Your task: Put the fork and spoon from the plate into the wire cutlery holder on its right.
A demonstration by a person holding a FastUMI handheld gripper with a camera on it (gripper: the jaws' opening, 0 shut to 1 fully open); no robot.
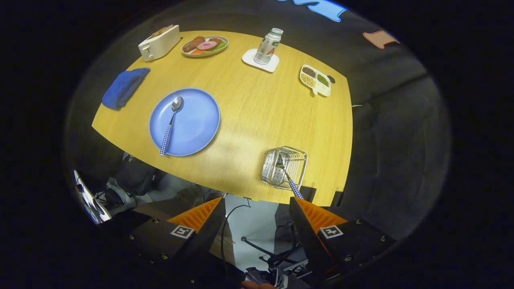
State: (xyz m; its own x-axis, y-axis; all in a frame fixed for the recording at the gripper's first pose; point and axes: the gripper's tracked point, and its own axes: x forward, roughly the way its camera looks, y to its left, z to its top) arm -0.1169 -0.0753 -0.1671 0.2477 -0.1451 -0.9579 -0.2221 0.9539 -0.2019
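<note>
Gripper (257, 206) jaws apart, empty, off the wooden bench's (257, 108) near edge. Fork (286, 172) leans in the wire holder (283, 167). Checked-handled spoon (172, 122) lies on the round plate (196, 124).

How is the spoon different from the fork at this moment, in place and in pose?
The spoon lies flat on the blue plate, while the fork stands tilted in the wire holder. The spoon lies far ahead of the open gripper, while the fork's handle sticks out just ahead of one finger. Both have blue-and-white checked handles.
</note>
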